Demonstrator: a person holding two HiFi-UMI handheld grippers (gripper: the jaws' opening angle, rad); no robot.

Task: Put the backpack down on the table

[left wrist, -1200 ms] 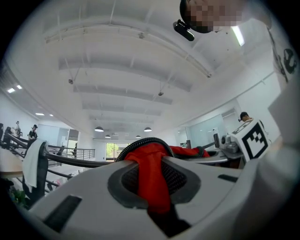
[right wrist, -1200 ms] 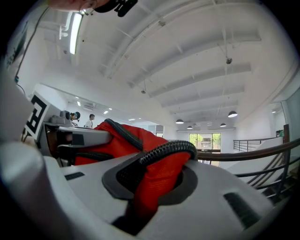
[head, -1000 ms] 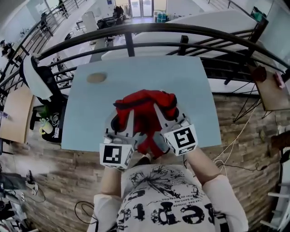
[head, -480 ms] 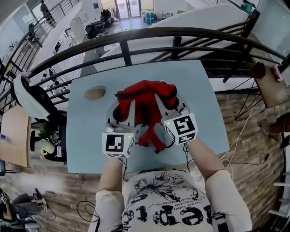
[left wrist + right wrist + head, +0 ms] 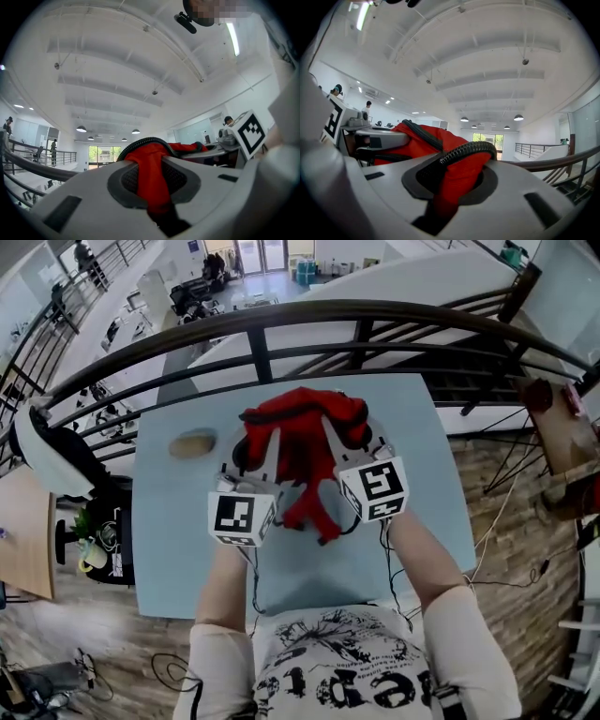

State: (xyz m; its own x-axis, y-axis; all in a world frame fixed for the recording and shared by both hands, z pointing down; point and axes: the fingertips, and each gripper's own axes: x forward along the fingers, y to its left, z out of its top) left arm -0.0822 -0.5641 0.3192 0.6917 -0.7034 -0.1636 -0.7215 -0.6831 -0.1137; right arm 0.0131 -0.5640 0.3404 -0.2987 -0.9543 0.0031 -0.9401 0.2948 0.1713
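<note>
My left gripper (image 5: pixel 251 454) and right gripper (image 5: pixel 354 442) were each clamped nearly closed on a fold of the red backpack (image 5: pixel 305 427). In the last second I'd carried it from the near edge of the table (image 5: pixel 187 531) to the far middle. Lowering it seemed to be what remained.

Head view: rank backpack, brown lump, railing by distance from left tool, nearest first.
1. backpack: gripped in the left tool.
2. brown lump: on the table, to its left.
3. railing: beyond the table's far edge.
</note>
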